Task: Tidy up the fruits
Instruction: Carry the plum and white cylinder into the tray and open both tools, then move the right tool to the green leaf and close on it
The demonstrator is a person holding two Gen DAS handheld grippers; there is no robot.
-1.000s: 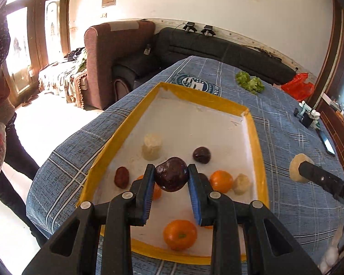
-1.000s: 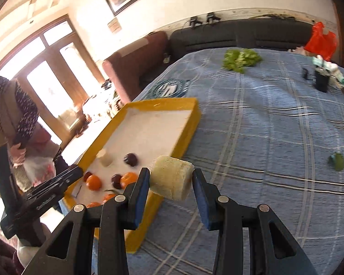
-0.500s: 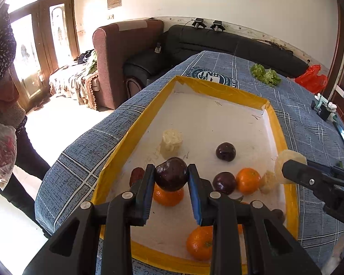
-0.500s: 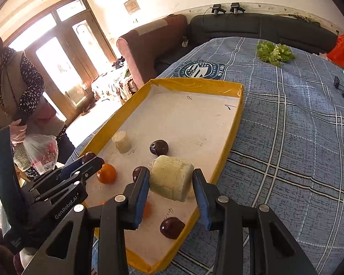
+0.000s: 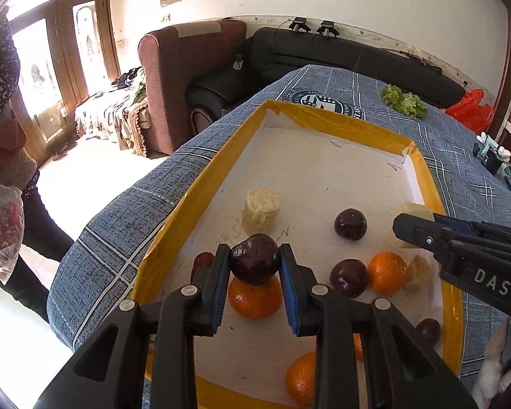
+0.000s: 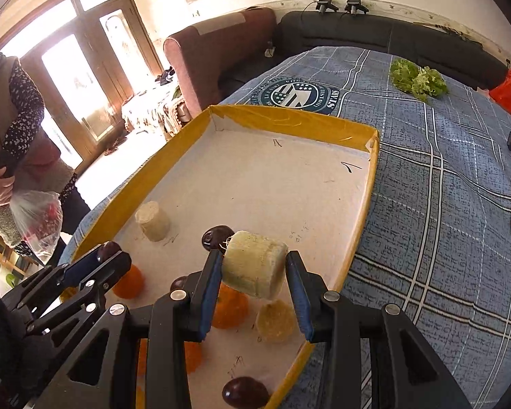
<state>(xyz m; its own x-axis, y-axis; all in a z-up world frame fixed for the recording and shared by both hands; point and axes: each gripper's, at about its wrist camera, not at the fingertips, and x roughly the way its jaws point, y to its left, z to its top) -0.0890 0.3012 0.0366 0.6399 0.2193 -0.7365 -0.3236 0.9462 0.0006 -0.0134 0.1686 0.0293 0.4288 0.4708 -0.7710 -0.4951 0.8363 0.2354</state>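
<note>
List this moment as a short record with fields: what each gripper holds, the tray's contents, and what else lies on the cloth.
left gripper: jaws shut on a dark plum, above the tray
right gripper: jaws shut on a pale corn piece, above the tray
tray: yellow rim, white floor; holds oranges, loose dark plums, a standing corn chunk
cloth: blue plaid; lettuce at the far end
bystander: person at left with a plastic bag
</note>
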